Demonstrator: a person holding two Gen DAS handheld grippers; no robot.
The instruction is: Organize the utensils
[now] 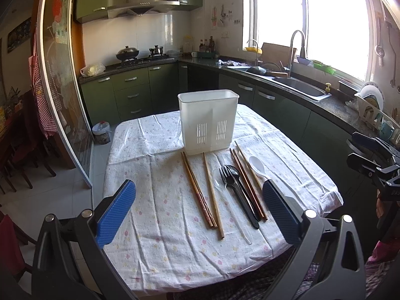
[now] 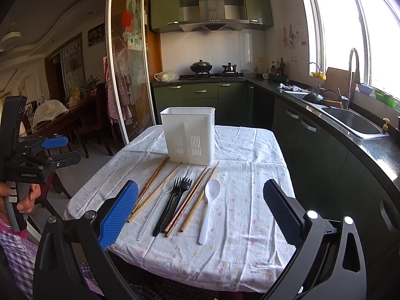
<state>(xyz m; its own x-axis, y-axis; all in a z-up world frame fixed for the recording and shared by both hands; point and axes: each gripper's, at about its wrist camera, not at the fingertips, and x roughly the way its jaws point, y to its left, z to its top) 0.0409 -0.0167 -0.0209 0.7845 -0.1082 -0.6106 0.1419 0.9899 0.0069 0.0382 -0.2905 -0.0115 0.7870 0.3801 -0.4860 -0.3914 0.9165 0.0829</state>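
Note:
A white plastic utensil holder (image 1: 208, 121) (image 2: 188, 135) stands upright at the middle of the cloth-covered table (image 1: 160, 225) (image 2: 240, 245). In front of it lie several wooden chopsticks (image 1: 198, 192) (image 2: 155, 190), two black forks (image 1: 237, 192) (image 2: 175, 200), a clear spoon (image 1: 220, 182) (image 2: 160, 200) and a white spoon (image 1: 258, 166) (image 2: 210, 205). My left gripper (image 1: 200, 215) hovers open over the table's near edge, empty. My right gripper (image 2: 200, 215) is open too, nothing between its fingers. Each gripper shows at the side of the other's view.
Green kitchen cabinets run along the back and right, with a stove (image 2: 215, 75), a sink (image 2: 350, 121) and a dish rack (image 1: 372, 110). A glass sliding door (image 1: 62, 87) stands left. A small bin (image 1: 101, 132) sits on the floor beyond the table.

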